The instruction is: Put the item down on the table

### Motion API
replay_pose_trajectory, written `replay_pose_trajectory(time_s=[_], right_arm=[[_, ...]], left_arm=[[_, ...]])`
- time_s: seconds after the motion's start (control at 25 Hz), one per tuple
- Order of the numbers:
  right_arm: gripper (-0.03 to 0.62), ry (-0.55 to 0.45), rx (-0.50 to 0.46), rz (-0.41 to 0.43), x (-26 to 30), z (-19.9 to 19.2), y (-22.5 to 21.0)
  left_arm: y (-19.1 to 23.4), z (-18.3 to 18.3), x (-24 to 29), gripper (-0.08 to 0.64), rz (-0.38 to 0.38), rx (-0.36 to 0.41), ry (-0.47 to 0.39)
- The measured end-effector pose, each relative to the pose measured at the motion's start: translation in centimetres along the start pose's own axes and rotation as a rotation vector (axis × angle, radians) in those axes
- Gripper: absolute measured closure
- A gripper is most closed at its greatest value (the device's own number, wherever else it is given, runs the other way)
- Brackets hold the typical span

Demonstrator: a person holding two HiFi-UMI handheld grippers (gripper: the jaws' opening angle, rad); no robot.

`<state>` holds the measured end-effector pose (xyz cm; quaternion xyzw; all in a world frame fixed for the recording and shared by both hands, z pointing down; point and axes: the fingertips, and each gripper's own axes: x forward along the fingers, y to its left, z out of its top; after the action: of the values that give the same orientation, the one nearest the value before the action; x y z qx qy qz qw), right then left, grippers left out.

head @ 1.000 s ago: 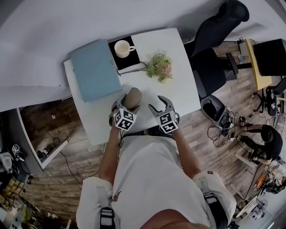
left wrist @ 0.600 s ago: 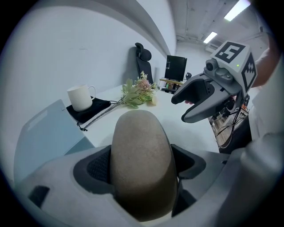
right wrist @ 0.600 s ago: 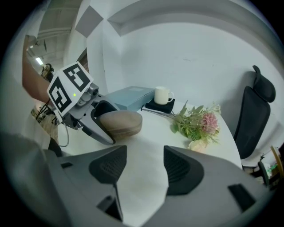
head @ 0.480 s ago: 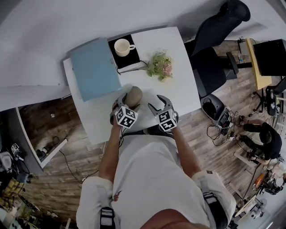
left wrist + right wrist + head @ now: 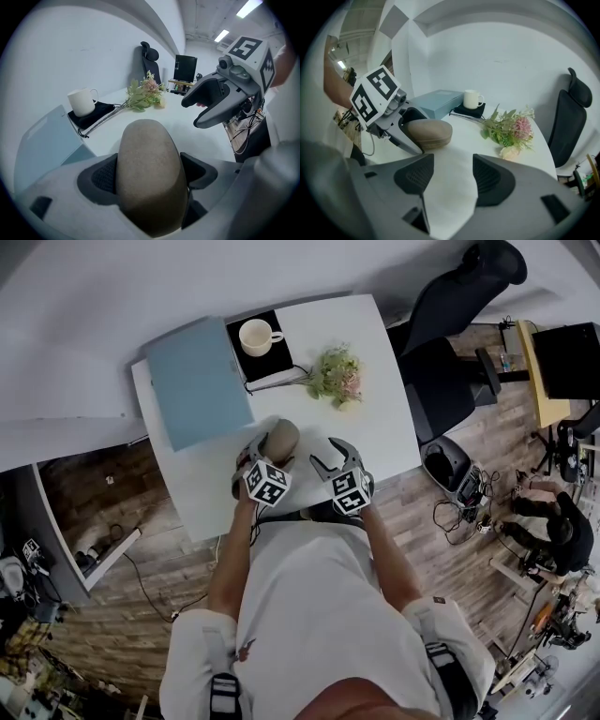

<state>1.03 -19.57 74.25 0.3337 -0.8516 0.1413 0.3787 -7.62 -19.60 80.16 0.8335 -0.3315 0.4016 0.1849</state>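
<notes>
A tan, rounded oblong case (image 5: 279, 442) is held over the near part of the white table (image 5: 384, 427). My left gripper (image 5: 265, 458) is shut on the tan case (image 5: 149, 173), which fills the space between both pads. In the right gripper view the tan case (image 5: 429, 132) sits low over the tabletop; whether it touches I cannot tell. My right gripper (image 5: 333, 462) hangs open just right of it, nothing between its pads (image 5: 414, 177).
A blue folder (image 5: 197, 381) lies at the table's left. A white mug (image 5: 257, 337) stands on a black notebook (image 5: 272, 362) at the back. A flower bunch (image 5: 337, 379) lies mid-table. A black office chair (image 5: 450, 324) stands at the right.
Both grippers have drifted slightly forward over the table with the case still held. The right gripper stays open.
</notes>
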Motion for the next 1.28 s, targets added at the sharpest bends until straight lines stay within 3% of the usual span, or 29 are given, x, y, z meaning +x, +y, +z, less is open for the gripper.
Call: replay_pose_trajectory(time_s=[0.8,1.28], right_arm=[[0.328,-0.003,-0.002,0.0,-0.51,-0.13,0.0],[0.328,-0.002,-0.002,-0.008,-0.94,-0.29,-0.44]], left_arm=[[-0.4,-0.22,0.24,0.141,0.003,0.001,0.0],[-0.16,-0.48,0.66,0.098,0.003,-0.027,0.021]])
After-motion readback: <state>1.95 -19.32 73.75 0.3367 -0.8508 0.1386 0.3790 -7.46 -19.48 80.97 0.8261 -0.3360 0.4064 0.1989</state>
